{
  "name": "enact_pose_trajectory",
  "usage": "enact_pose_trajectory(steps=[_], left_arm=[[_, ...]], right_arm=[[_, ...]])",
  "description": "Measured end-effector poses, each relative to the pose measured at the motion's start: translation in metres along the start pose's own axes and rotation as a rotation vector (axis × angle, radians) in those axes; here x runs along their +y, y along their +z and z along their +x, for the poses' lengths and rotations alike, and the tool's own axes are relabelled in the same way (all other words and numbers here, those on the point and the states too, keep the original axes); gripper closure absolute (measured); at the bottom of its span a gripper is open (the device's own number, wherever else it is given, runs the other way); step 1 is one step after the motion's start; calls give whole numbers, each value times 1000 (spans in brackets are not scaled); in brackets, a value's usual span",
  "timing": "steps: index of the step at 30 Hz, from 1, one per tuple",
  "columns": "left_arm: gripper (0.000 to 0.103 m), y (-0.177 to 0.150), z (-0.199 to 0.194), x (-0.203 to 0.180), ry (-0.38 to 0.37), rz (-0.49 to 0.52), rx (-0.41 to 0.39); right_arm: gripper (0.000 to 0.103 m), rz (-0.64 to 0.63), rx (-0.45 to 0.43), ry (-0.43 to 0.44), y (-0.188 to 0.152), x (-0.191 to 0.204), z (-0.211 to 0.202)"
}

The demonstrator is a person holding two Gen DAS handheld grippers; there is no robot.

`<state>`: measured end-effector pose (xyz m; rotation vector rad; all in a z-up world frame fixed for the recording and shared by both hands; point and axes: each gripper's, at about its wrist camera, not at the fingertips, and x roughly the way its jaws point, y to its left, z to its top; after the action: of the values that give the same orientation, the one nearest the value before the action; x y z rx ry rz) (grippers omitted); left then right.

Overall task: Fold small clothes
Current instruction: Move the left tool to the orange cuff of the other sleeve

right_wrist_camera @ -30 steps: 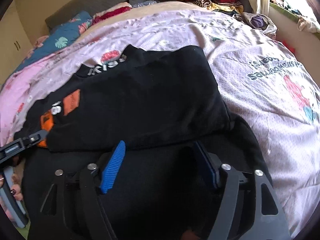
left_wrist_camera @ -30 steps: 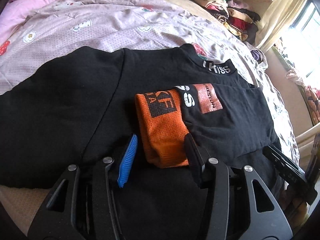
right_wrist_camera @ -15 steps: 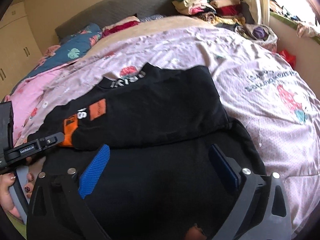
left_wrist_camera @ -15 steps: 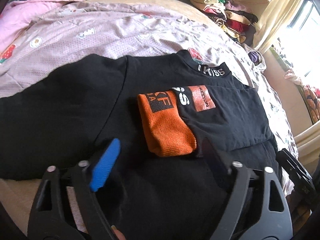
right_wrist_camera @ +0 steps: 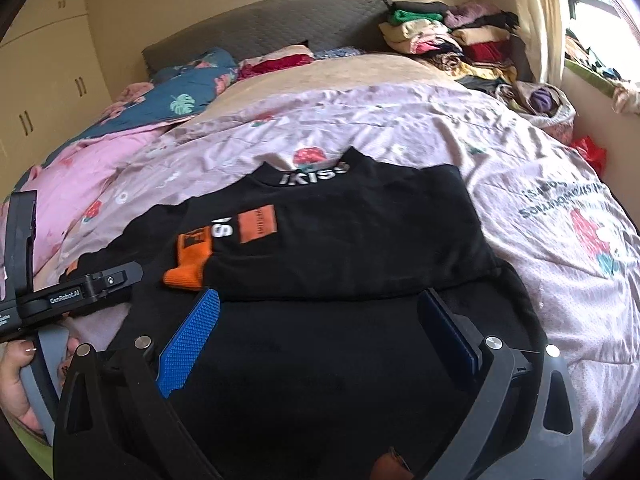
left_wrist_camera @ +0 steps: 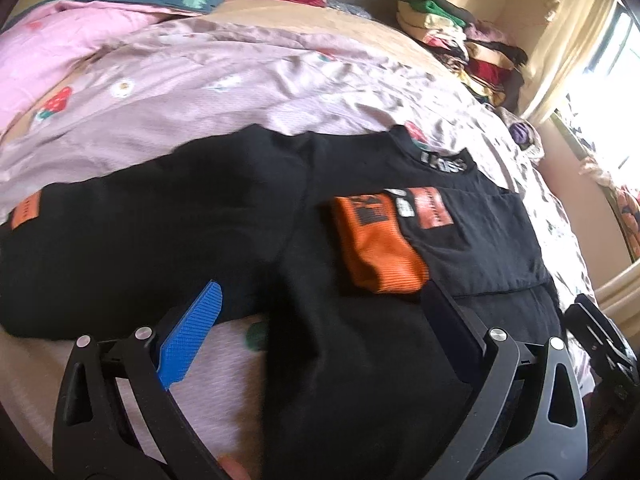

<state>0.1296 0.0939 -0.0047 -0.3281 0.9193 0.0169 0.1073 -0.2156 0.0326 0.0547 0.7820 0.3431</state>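
A black sweatshirt [left_wrist_camera: 192, 232] lies flat on the bed, collar away from me. Its right sleeve is folded across the chest, the orange cuff [left_wrist_camera: 376, 244] lying on the body. The left sleeve lies spread out to the left, with an orange patch [left_wrist_camera: 24, 212] near its end. My left gripper [left_wrist_camera: 320, 308] is open and empty above the lower hem. My right gripper [right_wrist_camera: 316, 308] is open and empty over the sweatshirt [right_wrist_camera: 360, 232] near the hem, below the folded sleeve and its orange cuff [right_wrist_camera: 188, 268]. The left gripper's body shows at the left of the right wrist view [right_wrist_camera: 72, 292].
The bed has a lilac quilt [right_wrist_camera: 400, 128] with strawberry prints. A pink blanket [left_wrist_camera: 60, 40] and blue pillow [right_wrist_camera: 180, 92] lie at the far left. A pile of folded clothes [right_wrist_camera: 448, 40] is stacked at the far right near the curtain and window.
Both grippers have opened wide and pulled back and up from the sweatshirt. The left one has let go of the folded sleeve's cuff, which now lies on the chest.
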Motion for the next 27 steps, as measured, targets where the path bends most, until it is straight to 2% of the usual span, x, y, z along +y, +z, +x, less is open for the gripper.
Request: enact_pose_trajectory(steps=[5,16,27], left_arm=[[10,-4,-12,21,40,-24,-26],[10,-22,-29,71,129,-58,-25],[10,-33,-48,123,199,-141,-52]], right_arm=[[5,-37,-1,25,0,23,0],[5,-153,3,86,1,87,3],[5,-257,36,133,-6,144,18]])
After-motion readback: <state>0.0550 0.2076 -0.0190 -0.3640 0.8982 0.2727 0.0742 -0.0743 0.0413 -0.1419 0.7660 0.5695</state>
